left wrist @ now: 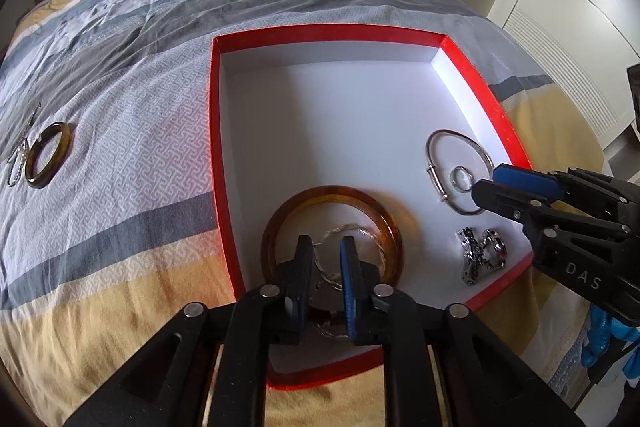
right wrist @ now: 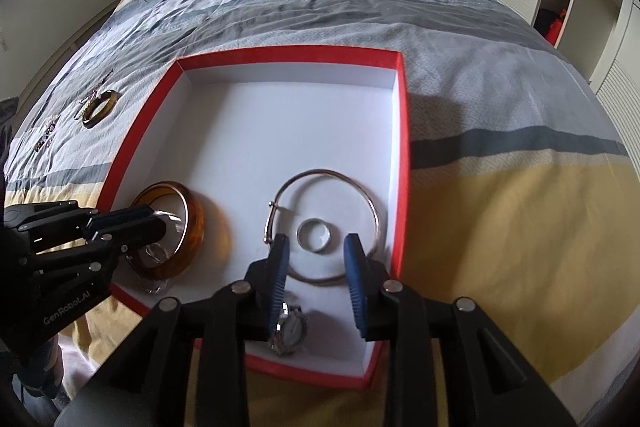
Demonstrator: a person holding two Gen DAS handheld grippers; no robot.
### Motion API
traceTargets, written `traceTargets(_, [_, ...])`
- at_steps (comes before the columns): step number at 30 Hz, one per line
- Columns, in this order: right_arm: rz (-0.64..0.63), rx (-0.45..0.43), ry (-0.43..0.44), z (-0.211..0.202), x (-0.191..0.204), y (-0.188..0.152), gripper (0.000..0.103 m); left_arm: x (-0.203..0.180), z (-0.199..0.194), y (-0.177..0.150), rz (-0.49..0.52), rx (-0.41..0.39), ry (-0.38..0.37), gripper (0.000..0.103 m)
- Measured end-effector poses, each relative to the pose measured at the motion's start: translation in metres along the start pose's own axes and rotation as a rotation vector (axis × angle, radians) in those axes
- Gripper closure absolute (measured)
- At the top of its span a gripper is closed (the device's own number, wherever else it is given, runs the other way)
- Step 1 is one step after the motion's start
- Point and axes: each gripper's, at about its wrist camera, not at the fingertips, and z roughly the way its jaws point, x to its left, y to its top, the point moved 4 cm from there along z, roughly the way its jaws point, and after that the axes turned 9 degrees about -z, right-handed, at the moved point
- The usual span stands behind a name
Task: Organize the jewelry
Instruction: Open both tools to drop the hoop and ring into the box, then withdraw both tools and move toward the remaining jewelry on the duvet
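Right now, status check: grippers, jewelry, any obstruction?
Left gripper open over thin chain inside amber bangle. Right gripper open above silver ring. Second amber bangle outside red box. Nothing blocking.

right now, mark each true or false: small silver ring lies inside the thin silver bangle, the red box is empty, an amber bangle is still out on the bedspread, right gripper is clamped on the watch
1. The small silver ring lies inside the thin silver bangle. True.
2. The red box is empty. False: it holds an amber bangle, the silver pieces and a watch.
3. An amber bangle is out on the bedspread. True: a second amber bangle lies left of the box.
4. The right gripper is clamped on the watch. False: its jaws stand apart above the ring, gripping nothing.
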Motion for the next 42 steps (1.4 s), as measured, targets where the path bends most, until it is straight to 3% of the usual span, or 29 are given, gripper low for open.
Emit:
traceTargets(8, [0.039,-0.053,-0.008,-0.037,-0.005,-0.007,0.076,-0.001,-0.03,-0.008,-0.012,-0.045,-0.004,0.081])
traceTargets(17, [0.064,-0.124,0.001,-0.086,0.013,-0.012,0.075,0.014,-0.112,-0.028,-0.039,-0.172,0.078,0.06])
traceTargets(28, [0.018,-0.205,0.054,-0.141,0.087,-0.022,0.075,0.058,-0.211,-0.074,-0.124,-0.333,0.232,0.038])
traceTargets(42, [-0.027,-0.26,0.125,-0.183,0.179,-0.036,0.075,0.109,-0.296,-0.139,-0.207,-0.481,0.31,0.031])
